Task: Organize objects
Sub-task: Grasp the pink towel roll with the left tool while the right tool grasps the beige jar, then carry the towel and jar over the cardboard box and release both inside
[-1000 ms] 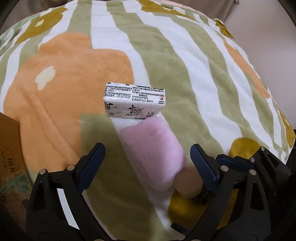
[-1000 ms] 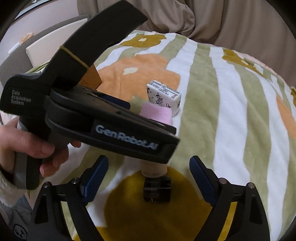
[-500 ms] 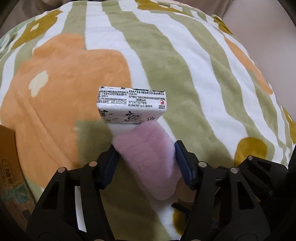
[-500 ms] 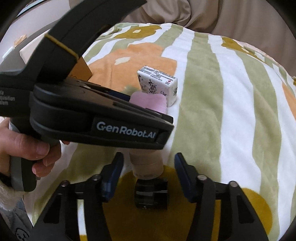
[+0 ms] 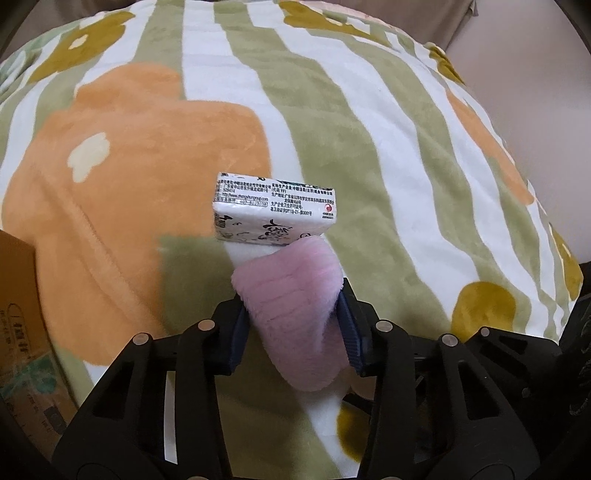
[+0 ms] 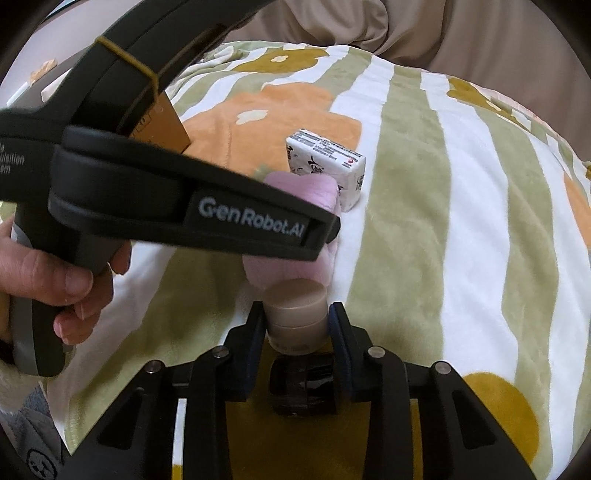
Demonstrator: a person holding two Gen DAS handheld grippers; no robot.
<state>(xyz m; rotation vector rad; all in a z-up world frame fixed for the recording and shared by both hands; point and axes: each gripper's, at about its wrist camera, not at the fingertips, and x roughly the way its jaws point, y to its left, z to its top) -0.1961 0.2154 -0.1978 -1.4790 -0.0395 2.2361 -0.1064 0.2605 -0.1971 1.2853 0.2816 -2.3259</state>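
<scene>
My left gripper (image 5: pixel 293 334) is shut on a fluffy pink cloth roll (image 5: pixel 295 317) that lies on the striped flower blanket (image 5: pixel 147 155). A white tissue pack (image 5: pixel 275 212) with black print lies just beyond the roll, touching its far end. My right gripper (image 6: pixel 297 332) is shut on a beige cylindrical jar (image 6: pixel 297 314) with a dark base, right behind the pink roll (image 6: pixel 317 192). The tissue pack (image 6: pixel 327 168) shows further back in the right wrist view. The left gripper's body (image 6: pixel 166 199) crosses that view.
A brown cardboard box (image 5: pixel 18 314) stands at the left edge of the blanket, also seen behind the left gripper in the right wrist view (image 6: pixel 159 122). A beige curtain (image 6: pixel 443 33) hangs behind the bed. The person's hand (image 6: pixel 55 273) holds the left gripper.
Both grippers went from wide open to shut: the left closed on the pink roll, the right closed on the beige jar. Both moved slightly forward.
</scene>
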